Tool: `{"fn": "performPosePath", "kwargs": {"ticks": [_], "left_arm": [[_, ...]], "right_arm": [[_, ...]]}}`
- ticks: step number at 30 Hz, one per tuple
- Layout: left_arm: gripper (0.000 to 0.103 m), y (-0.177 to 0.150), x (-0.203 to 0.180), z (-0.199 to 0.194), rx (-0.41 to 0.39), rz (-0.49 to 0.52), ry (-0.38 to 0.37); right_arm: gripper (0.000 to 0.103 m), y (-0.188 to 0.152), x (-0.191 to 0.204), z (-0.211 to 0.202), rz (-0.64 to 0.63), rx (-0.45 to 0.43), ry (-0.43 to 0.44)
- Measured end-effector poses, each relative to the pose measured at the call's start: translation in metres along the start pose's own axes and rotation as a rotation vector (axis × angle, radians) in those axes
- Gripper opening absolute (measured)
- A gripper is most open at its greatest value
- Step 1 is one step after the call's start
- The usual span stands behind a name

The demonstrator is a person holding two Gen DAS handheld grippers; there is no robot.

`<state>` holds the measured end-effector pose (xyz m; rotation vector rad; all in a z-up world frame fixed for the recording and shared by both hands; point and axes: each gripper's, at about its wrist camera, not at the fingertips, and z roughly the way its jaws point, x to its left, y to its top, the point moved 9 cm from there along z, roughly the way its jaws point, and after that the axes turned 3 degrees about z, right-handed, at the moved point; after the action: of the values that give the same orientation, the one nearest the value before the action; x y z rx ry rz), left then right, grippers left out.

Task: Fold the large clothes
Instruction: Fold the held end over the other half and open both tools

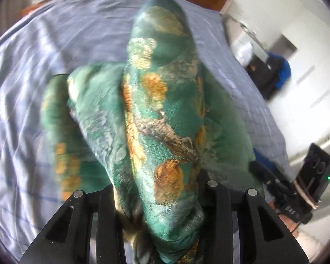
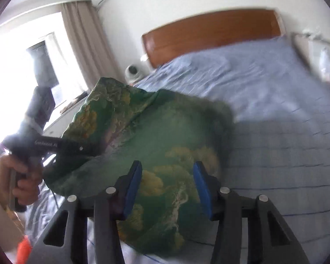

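A large green garment (image 1: 162, 101) with orange and cream landscape print hangs bunched over the bed. My left gripper (image 1: 162, 198) is shut on a thick fold of it, and the cloth covers its fingertips. In the right wrist view the garment (image 2: 165, 145) spreads over the bed's left side, and the left gripper (image 2: 85, 148) holds its edge lifted. My right gripper (image 2: 167, 176) is open, with its blue pads (image 2: 133, 189) apart and the cloth lying below and between them, not gripped. In the left wrist view the right gripper (image 1: 281, 189) shows at the right edge, its jaws indistinct.
The bed has a light blue checked sheet (image 2: 274, 110) and a brown wooden headboard (image 2: 208, 33). A small white device (image 2: 132, 71) stands beside the bed near the curtain (image 2: 85, 44). A dark bag with blue fabric (image 1: 272, 74) sits on the floor by the bed.
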<state>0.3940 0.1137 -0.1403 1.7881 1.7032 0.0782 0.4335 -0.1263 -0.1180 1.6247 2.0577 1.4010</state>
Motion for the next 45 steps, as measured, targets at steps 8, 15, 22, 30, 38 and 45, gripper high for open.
{"fn": "performPosePath", "kwargs": {"ticks": [8, 15, 22, 30, 38, 45], "left_arm": [[0.064, -0.036, 0.072, 0.001, -0.012, -0.219, -0.101], [0.081, -0.026, 0.072, -0.079, -0.161, -0.135, 0.056], [0.080, 0.016, 0.019, -0.090, -0.331, 0.035, 0.050], [0.076, -0.017, 0.087, -0.006, -0.174, 0.017, 0.318], [0.091, -0.024, 0.092, 0.002, -0.176, -0.030, 0.388], [0.092, -0.014, 0.076, -0.031, -0.236, -0.011, 0.413]], "right_arm": [[0.049, -0.052, 0.034, 0.073, -0.099, 0.143, -0.031], [0.049, -0.048, 0.036, 0.074, -0.147, 0.163, -0.076], [0.049, -0.058, 0.063, 0.065, -0.185, 0.148, -0.152], [0.051, -0.036, 0.072, 0.008, -0.165, 0.091, -0.164], [0.054, -0.085, 0.046, 0.041, -0.133, 0.251, -0.204], [0.063, -0.065, 0.055, 0.003, -0.102, 0.163, -0.213]]}}
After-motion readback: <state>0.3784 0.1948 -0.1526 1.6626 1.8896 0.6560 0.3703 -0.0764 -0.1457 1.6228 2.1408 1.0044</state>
